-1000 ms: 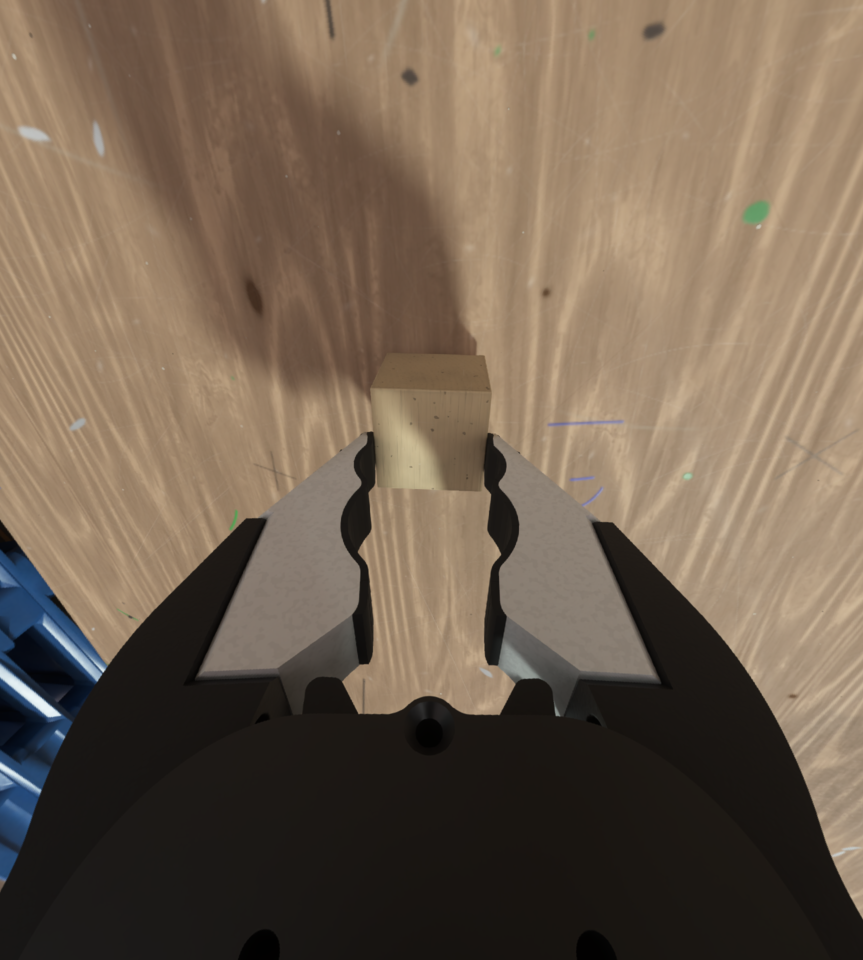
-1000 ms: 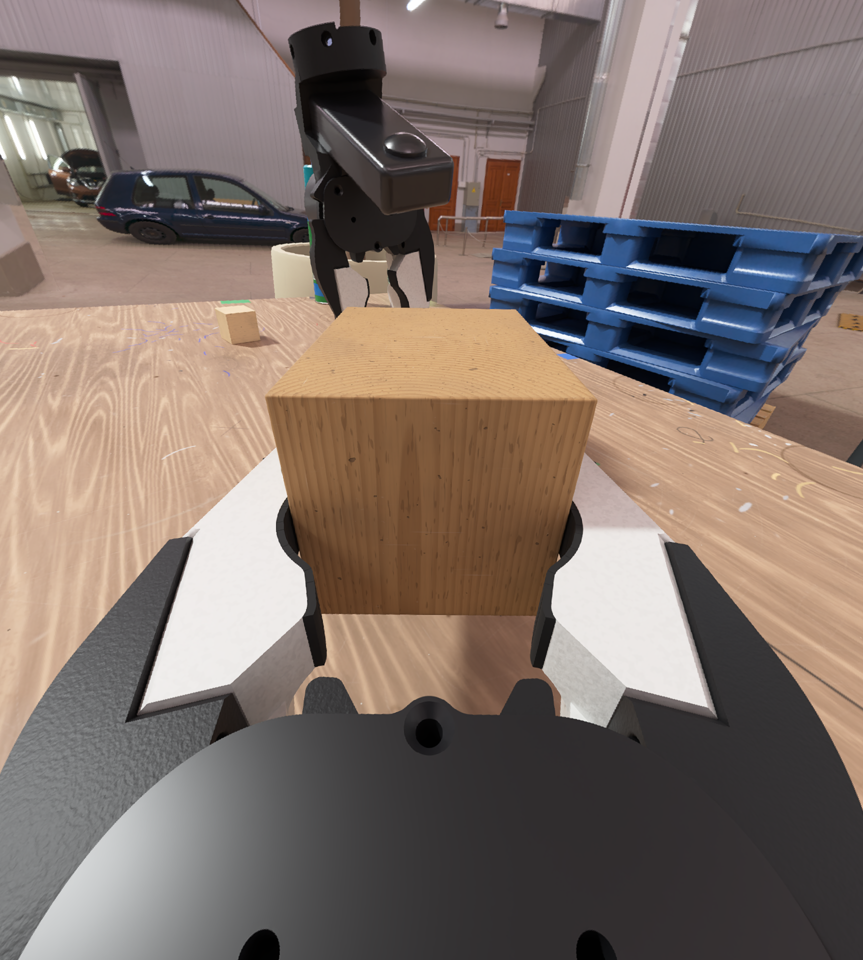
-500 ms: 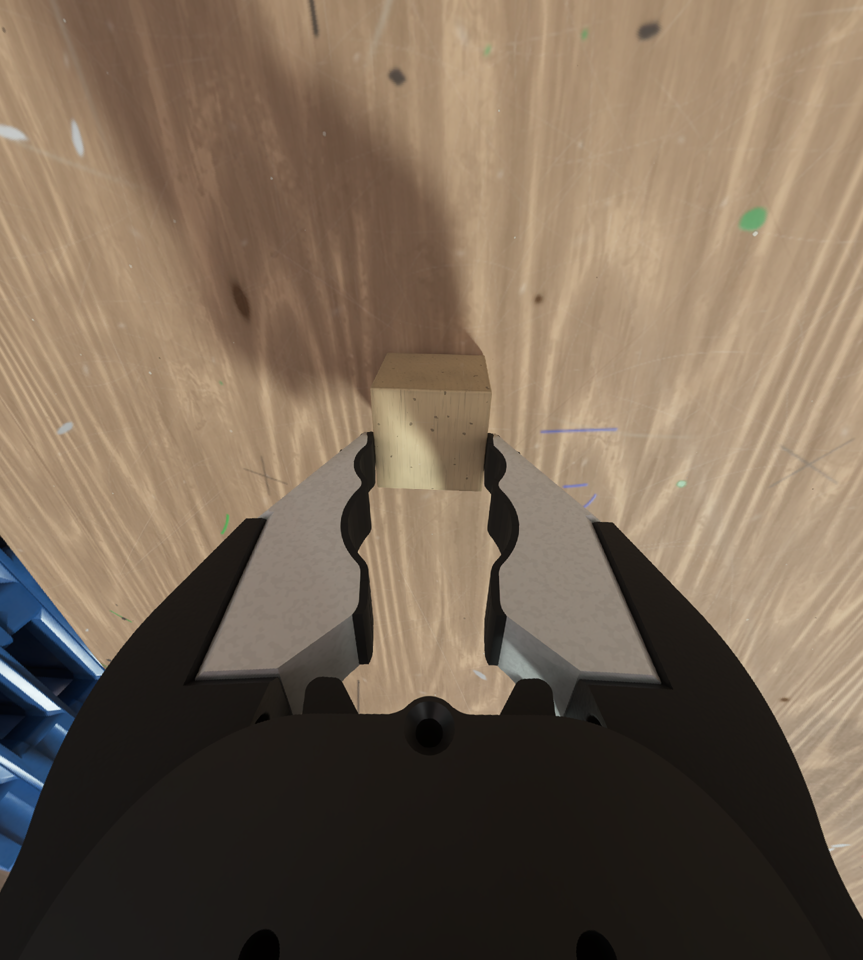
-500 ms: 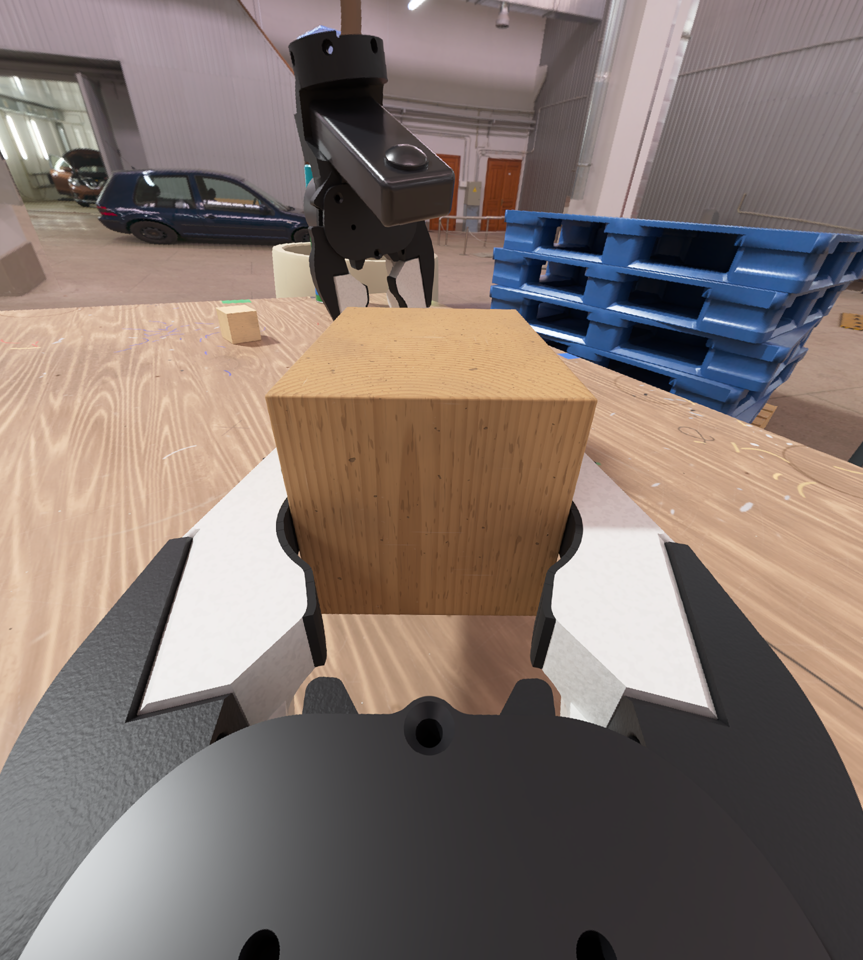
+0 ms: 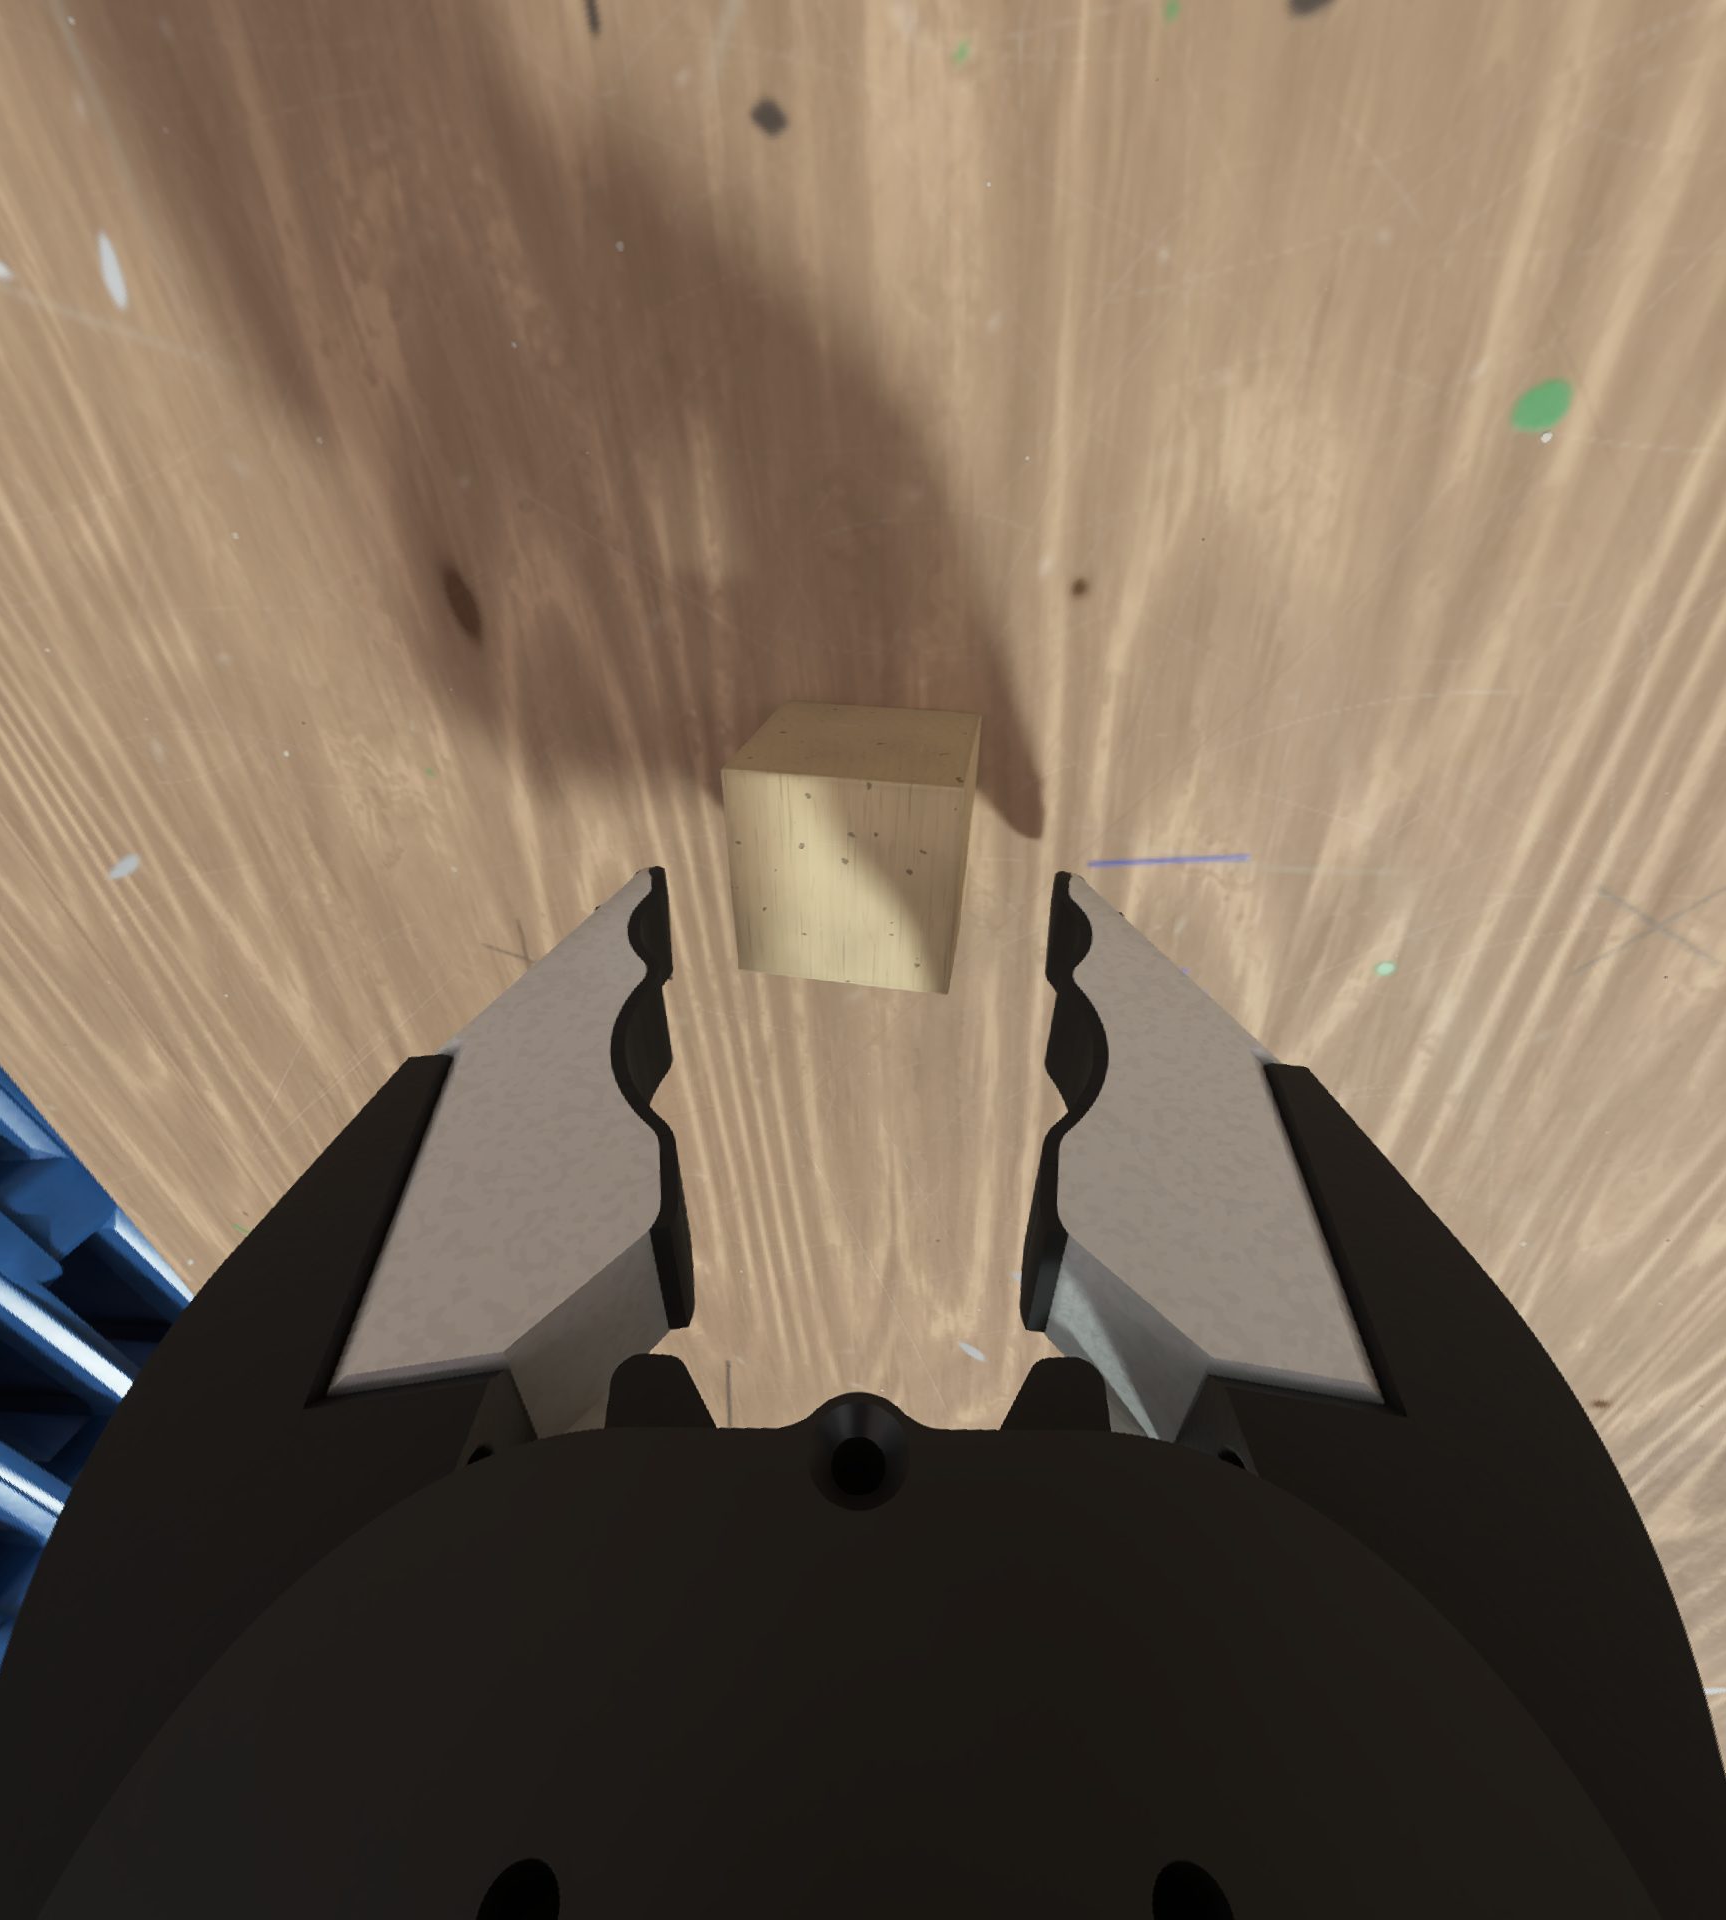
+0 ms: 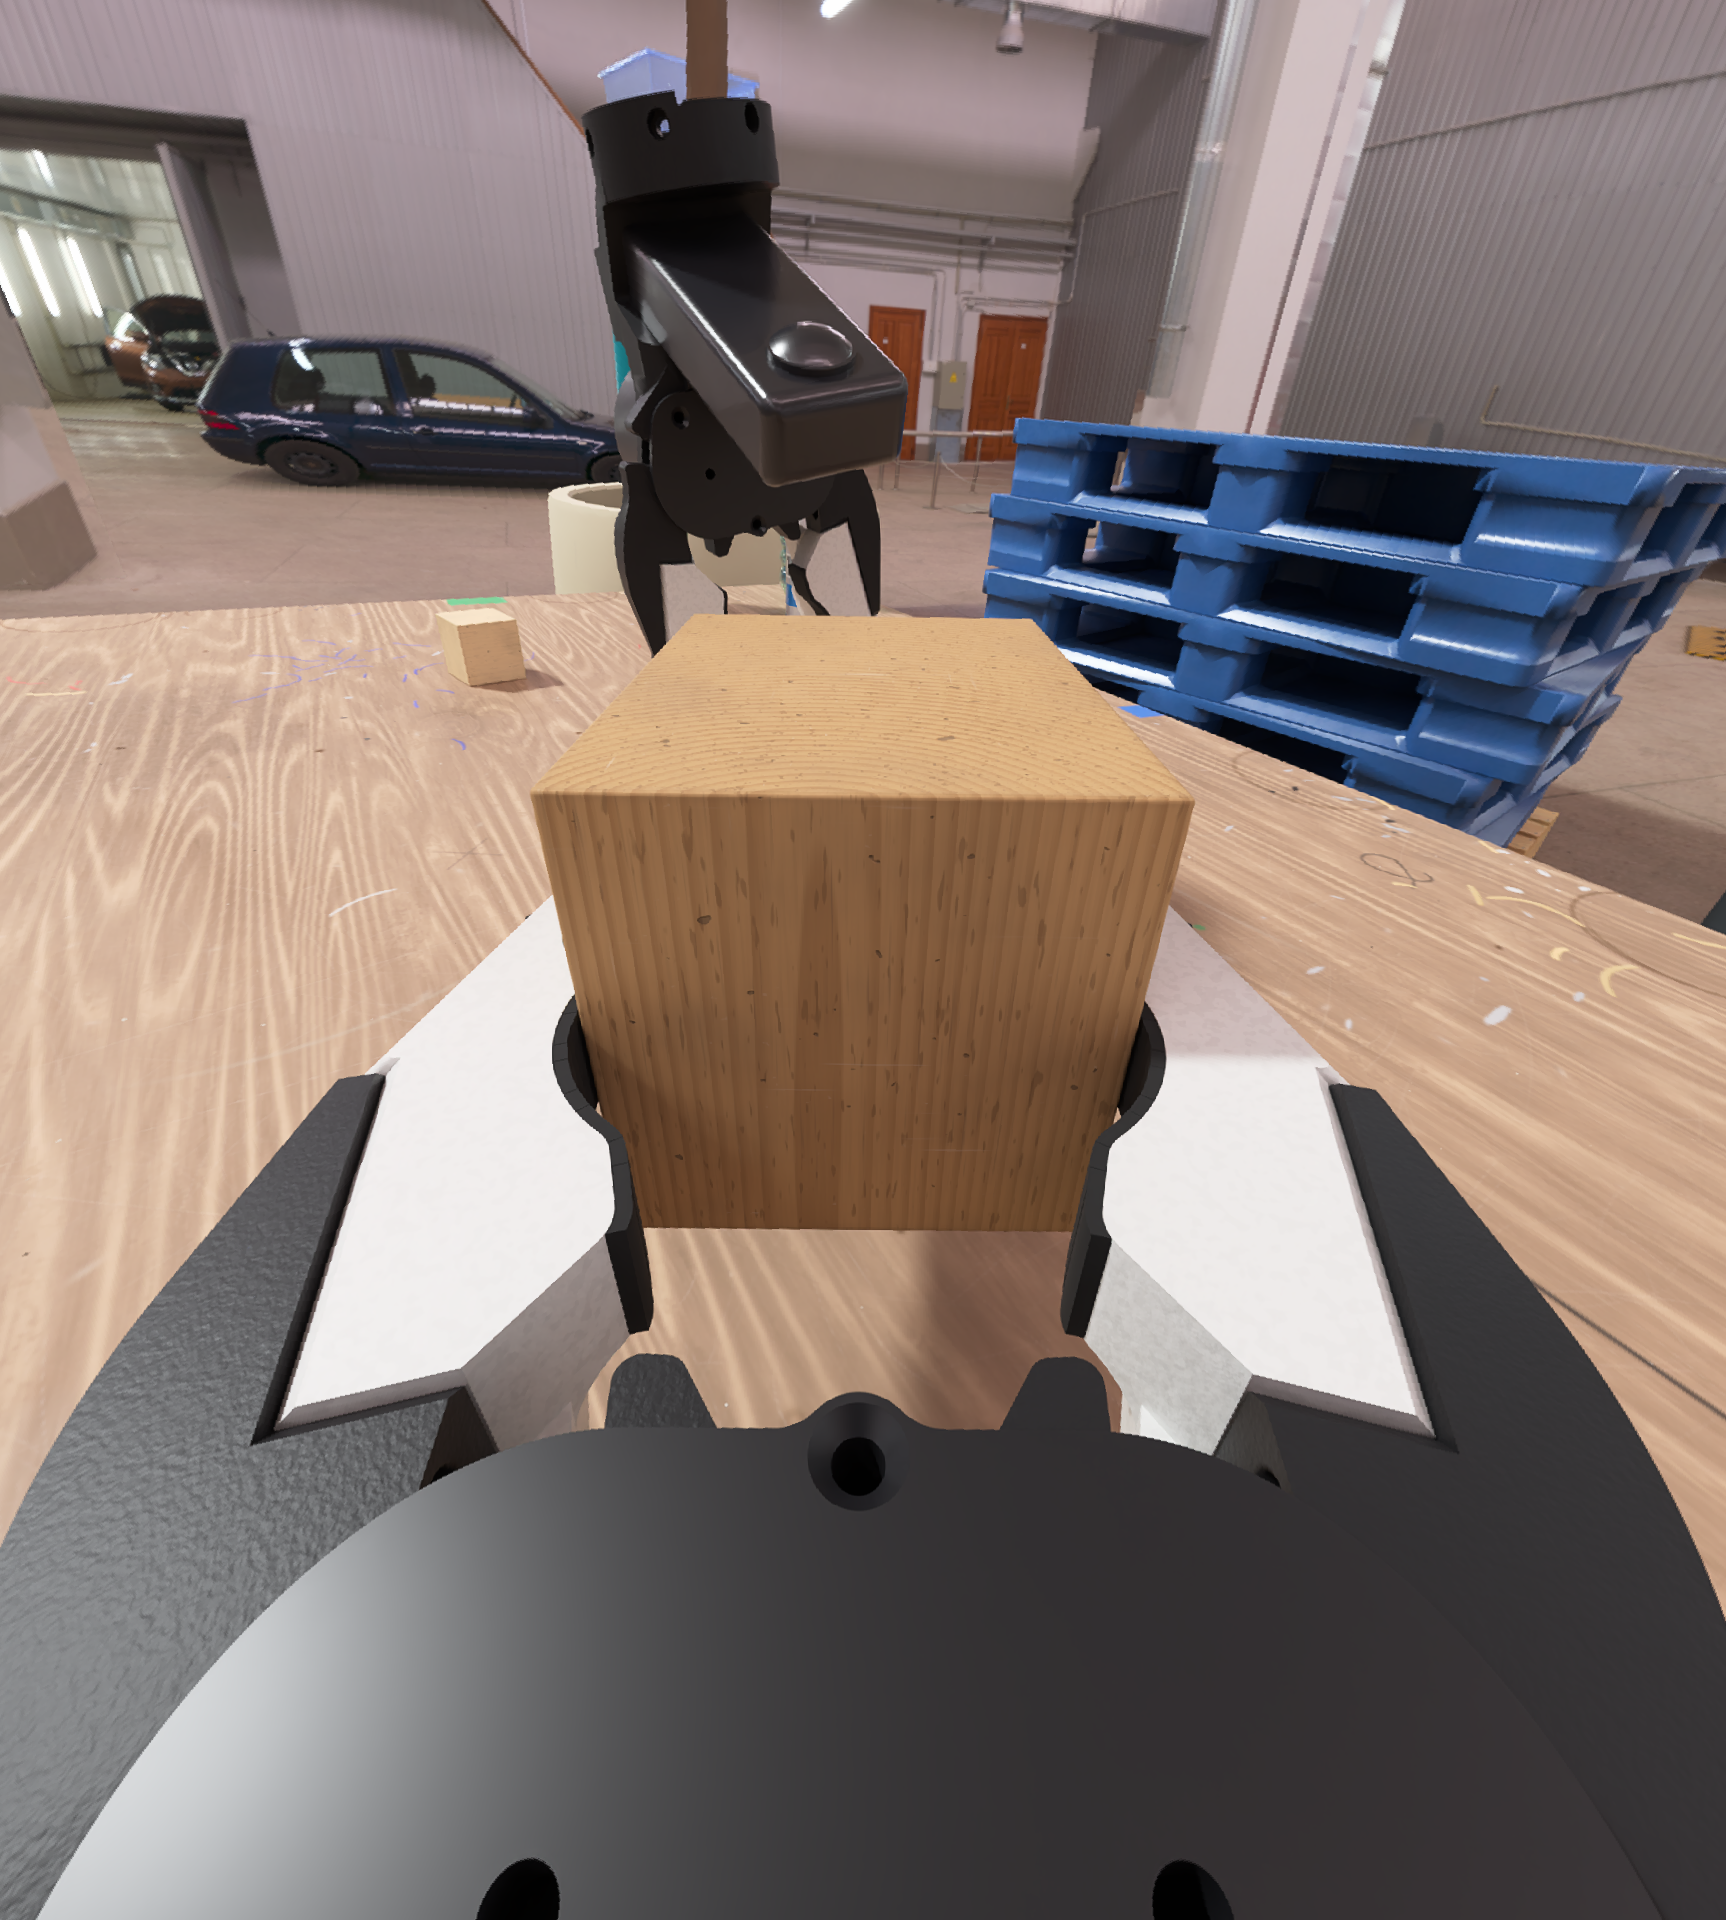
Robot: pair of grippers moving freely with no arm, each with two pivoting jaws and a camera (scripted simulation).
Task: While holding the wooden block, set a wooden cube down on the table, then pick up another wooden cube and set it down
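1. Right gripper (image 6: 859, 1132): your fingers clamp the block (image 6: 859, 935), centre frame.
2. Left gripper (image 5: 857, 935): fingers apart; cube (image 5: 848, 852) on the table (image 5: 1358, 727), 12 o'clock. First placement looks done.
3. Second cube (image 6: 481, 646), 11 o'clock, far: lift clear, then approach it.

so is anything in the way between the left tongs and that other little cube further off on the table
Nothing visible. In the right wrist view the left tongs hang open above the table, and the other small cube sits alone to their side, with only bare tabletop between. The big wooden block in the right tongs is nearer the camera, off that path.
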